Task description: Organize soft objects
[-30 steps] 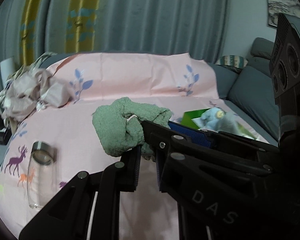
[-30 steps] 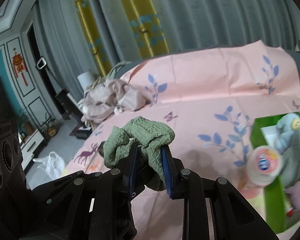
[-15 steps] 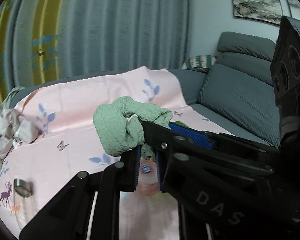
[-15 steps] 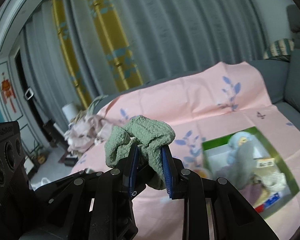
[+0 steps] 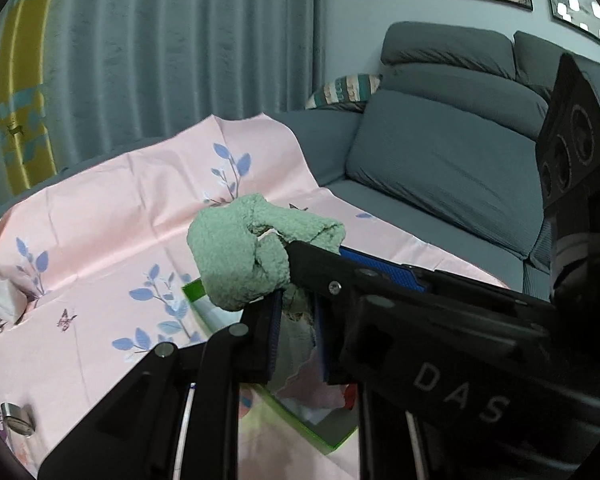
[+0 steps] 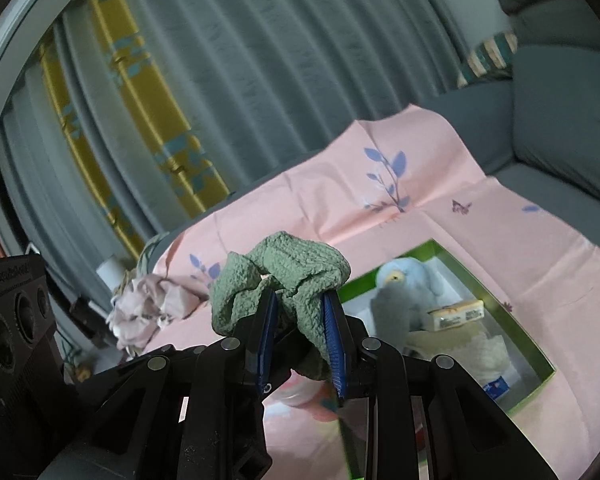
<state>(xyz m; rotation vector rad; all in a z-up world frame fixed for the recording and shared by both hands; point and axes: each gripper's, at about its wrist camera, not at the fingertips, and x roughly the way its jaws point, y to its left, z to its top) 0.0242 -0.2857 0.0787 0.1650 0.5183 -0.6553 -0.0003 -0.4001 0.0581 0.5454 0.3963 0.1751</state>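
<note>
left wrist view, left to right: metal lid (image 5: 17, 424) at lower left on the pink sheet (image 5: 112, 216), green towel (image 5: 244, 248) at centre, pinched by the left gripper (image 5: 296, 320), jaws nearly closed on the cloth; grey sofa (image 5: 452, 168) at right. right wrist view: crumpled pink cloth (image 6: 148, 308) at left, right gripper (image 6: 300, 324) at centre, jaws narrowed onto the same towel, which bunches above the fingers; green box (image 6: 536, 360) at lower right on the sheet, blue plush toy (image 6: 404, 284) and a small packet (image 6: 456, 314) inside.
</note>
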